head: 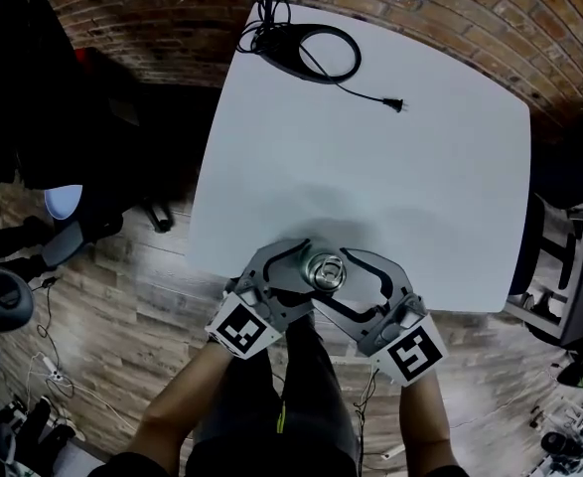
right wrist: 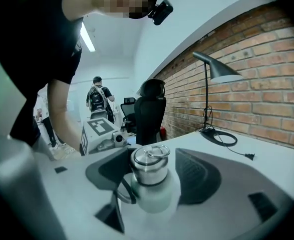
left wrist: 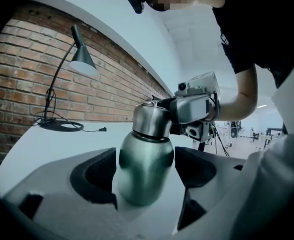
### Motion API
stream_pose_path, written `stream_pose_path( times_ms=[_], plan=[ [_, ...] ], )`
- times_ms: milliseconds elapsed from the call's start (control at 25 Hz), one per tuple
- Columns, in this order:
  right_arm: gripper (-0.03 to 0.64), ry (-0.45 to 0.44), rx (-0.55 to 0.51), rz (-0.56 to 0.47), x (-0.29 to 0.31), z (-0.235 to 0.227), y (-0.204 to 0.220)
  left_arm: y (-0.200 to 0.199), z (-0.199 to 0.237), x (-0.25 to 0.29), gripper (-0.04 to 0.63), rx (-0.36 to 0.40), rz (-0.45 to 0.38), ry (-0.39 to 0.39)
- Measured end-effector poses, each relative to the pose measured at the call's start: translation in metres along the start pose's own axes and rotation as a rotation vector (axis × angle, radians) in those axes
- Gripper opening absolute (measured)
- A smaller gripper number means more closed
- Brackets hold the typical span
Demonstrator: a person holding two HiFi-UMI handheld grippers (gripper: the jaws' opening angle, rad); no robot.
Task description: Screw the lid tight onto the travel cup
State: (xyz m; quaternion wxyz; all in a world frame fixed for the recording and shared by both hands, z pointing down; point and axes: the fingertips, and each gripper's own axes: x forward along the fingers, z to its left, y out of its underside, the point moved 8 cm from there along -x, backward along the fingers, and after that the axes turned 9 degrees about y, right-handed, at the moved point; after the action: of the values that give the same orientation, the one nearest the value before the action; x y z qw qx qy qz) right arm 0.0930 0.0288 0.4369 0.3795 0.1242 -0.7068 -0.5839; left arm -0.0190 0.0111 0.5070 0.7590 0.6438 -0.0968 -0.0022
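A brushed-steel travel cup (head: 325,271) stands upright close to the near edge of the white table (head: 400,167), with its steel lid (right wrist: 149,163) and ring handle on top. My left gripper (head: 293,271) reaches in from the left, its open jaws on either side of the cup's rounded body (left wrist: 144,169). My right gripper (head: 356,281) comes from the right. Its jaws stand open round the lid, with a gap showing on each side. Each gripper shows in the other's view, just behind the cup: the right gripper (left wrist: 197,106) and the left gripper (right wrist: 99,131).
A black desk lamp (head: 311,53) with a round base sits at the table's far side, its cord and plug (head: 395,103) lying loose. A brick wall runs behind. A black office chair (right wrist: 151,109) stands off the table's left. A person (right wrist: 99,96) stands far off.
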Motion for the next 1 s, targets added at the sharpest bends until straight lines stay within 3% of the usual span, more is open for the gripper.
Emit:
stream_pose_path(
  times_ms=[240, 560, 800, 1000],
  plan=[
    [0.279, -0.113, -0.085, -0.015, 0.011, -0.005, -0.001, -0.003, 0.002, 0.009, 0.347, 0.001, -0.011, 0.007],
    [0.263, -0.127, -0.082, -0.023, 0.014, -0.003, 0.003, -0.002, 0.002, 0.008, 0.347, 0.009, -0.018, 0.027],
    [0.260, 0.026, 0.004, -0.079, 0.013, 0.005, 0.008, -0.001, 0.003, 0.006, 0.347, 0.008, -0.021, 0.022],
    [0.261, 0.318, 0.089, -0.189, 0.013, 0.019, 0.009, -0.001, 0.002, 0.006, 0.347, -0.002, -0.021, 0.013]
  ],
)
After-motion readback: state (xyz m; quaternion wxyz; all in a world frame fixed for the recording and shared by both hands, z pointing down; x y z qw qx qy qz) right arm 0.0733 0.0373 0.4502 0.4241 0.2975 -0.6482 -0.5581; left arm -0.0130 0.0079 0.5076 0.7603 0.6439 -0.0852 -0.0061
